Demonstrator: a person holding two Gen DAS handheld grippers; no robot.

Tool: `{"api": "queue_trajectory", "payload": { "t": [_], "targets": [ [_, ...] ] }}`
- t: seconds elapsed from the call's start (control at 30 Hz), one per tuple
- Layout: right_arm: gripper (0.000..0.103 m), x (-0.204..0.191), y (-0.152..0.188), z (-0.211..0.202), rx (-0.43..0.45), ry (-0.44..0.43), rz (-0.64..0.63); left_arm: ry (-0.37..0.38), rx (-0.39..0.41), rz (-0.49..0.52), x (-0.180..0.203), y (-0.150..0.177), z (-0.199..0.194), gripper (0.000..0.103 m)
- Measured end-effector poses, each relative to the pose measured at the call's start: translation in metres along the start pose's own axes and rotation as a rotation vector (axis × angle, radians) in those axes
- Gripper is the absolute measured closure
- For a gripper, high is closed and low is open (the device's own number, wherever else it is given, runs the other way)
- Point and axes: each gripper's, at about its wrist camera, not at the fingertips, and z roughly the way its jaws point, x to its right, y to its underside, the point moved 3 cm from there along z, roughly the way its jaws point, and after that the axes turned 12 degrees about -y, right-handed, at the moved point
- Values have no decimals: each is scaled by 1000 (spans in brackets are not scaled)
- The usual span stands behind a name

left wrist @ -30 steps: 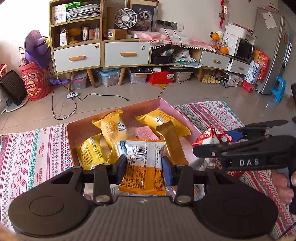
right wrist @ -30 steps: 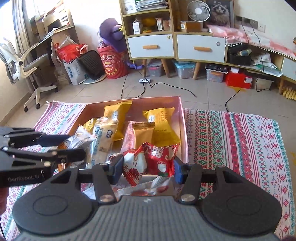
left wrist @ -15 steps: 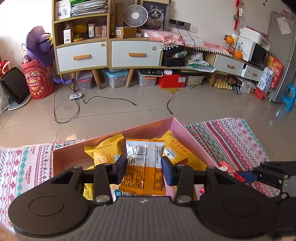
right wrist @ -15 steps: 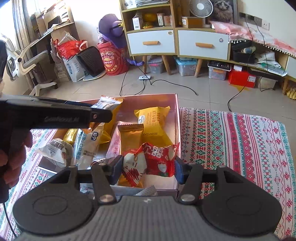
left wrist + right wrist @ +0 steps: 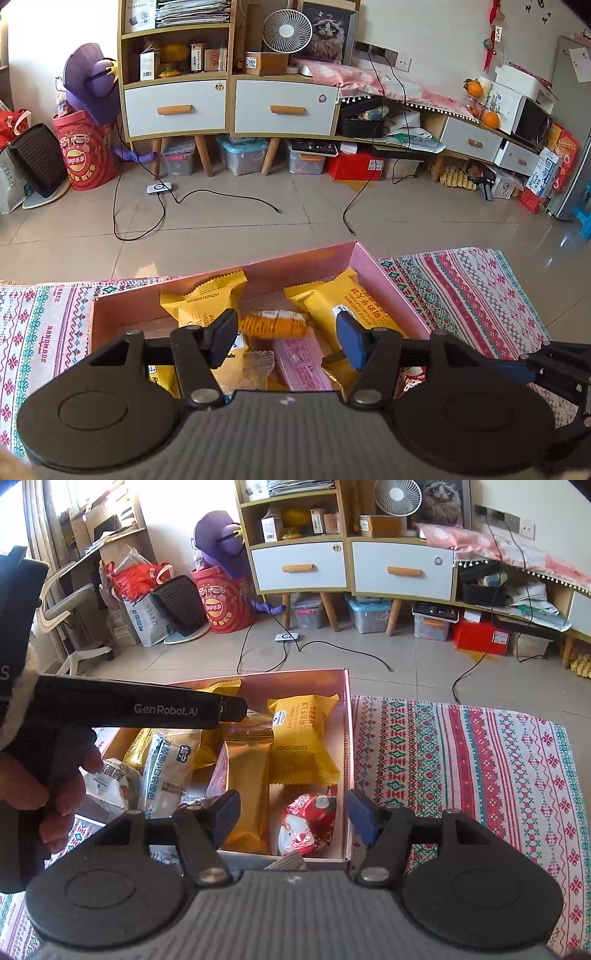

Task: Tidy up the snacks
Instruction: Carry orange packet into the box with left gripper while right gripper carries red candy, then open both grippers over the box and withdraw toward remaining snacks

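"GenRobot.AI" in grey on the black left gripper arm. "B20260122K231" printed on a yellow snack packet in the pink box, same code on another yellow packet. "5009" on a sticker on the brown cardboard box on the cabinet. "HANDMADE" woven into the patterned cloth. Chinese text elsewhere, unreadable.

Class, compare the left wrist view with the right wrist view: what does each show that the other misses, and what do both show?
Only the left wrist view: the orange-and-white packet dropping blurred between the opening jaws of the left gripper, plus the microwave and oranges.

Only the right wrist view: the red-and-white snack lying in the box between the right gripper's opening jaws, untouched; the white office chair; a hand holding the left gripper.

Both: the pink box, yellow packets, the patterned cloth, the fan.
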Motion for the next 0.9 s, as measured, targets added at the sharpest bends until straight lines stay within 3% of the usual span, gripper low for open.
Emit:
{"api": "queue_trajectory", "payload": {
  "t": [0.53, 0.9],
  "targets": [
    [29, -16, 1, -20, 3, 16, -31, 8, 2, 14, -9, 13, -31, 20],
    [14, -33, 11, -37, -4, 20, -61, 24, 13, 27, -19, 33, -61, 8]
  ]
}}
